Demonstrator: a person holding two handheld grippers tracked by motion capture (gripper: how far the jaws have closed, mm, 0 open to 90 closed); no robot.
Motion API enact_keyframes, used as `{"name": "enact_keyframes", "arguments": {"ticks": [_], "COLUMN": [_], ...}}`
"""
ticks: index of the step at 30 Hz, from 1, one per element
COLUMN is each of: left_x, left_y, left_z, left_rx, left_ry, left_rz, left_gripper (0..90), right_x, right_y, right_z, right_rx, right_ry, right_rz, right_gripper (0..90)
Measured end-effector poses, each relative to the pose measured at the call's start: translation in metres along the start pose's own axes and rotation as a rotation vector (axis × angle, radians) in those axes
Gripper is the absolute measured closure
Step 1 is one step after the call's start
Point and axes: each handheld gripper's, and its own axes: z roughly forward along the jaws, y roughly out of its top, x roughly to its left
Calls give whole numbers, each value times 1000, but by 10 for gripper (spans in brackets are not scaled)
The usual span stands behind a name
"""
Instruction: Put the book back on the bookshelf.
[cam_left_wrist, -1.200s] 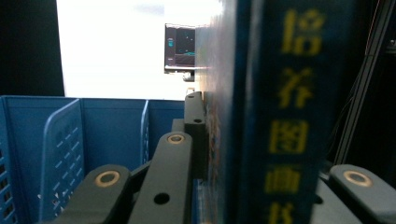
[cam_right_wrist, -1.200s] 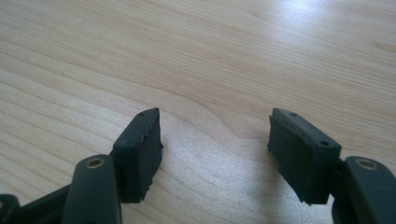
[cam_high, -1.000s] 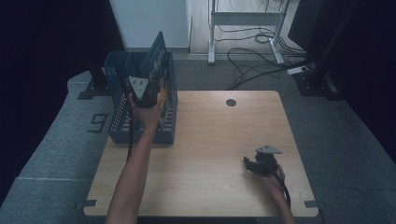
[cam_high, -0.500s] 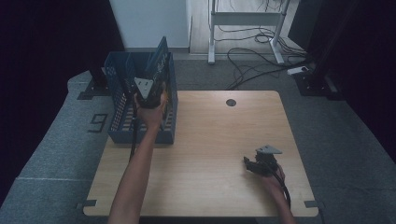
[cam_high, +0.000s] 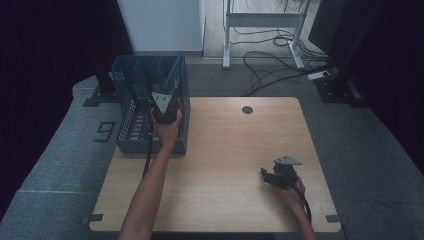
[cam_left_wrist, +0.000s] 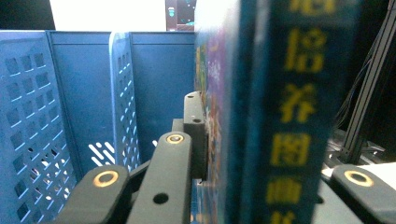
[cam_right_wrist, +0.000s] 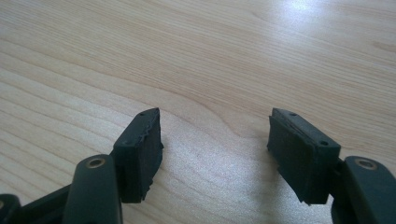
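From the high view I see one blue slotted file basket standing at the table's left rear corner, with my left gripper lowered into its right-hand compartment; the book it carries stands upright against the basket's right wall, its top edge above the rim. My right gripper rests near the front right of the table, well apart from the basket. In the left gripper view, the jaws are clenched on that one book, pads pressing its covers just behind the spine; I count one volume, and one divider to its left. I judge it stiff, moderately heavy and glossy, so liable to slip; a grip low on the covers near the spine suits it best. In the right gripper view, the right gripper stands released, jaws apart over bare wood, holding nothing.
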Motion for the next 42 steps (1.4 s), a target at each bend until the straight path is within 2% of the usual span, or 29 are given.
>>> {"name": "enact_keyframes", "arguments": {"ticks": [7, 12, 17, 21, 25, 30, 33, 38, 40, 42], "left_x": [-7, -8, -6, -4, 0, 4, 4, 8, 10, 13], "left_y": [-11, -11, -10, -9, -8, -5, -3, -2, -2, -2], "left_z": [-7, -8, -9, -11, -12, -16, -19, -21, -22, -21], "left_rx": [-2, 2, 13, 37, 76, 89, 98, 102, 95, 90], "left_ry": [-14, -21, -49, -86, -142, -158, -177, -170, -117, -87], "left_rz": [23, 25, 32, 13, -16, -44, -38, -34, -20, -18], "left_gripper": [778, 764, 728, 640, 506, 408, 367, 355, 448, 620], "right_x": [0, 0, 0, 0, 0, 0, 0, 0, 0, 0], "right_y": [0, 0, 0, 0, 0, 0, 0, 0, 0, 0], "right_z": [0, 0, 0, 0, -1, -1, -1, -1, -1, -1], "right_rx": [0, -1, -1, 0, -1, 0, 0, 0, 0, 0], "right_ry": [0, -1, -1, -1, -2, -2, -2, -3, -2, -3], "right_rz": [2, 2, 2, 3, 3, 3, 2, 2, 3, 3], "right_gripper": [344, 345, 345, 345, 345, 345, 345, 345, 345, 345]}}
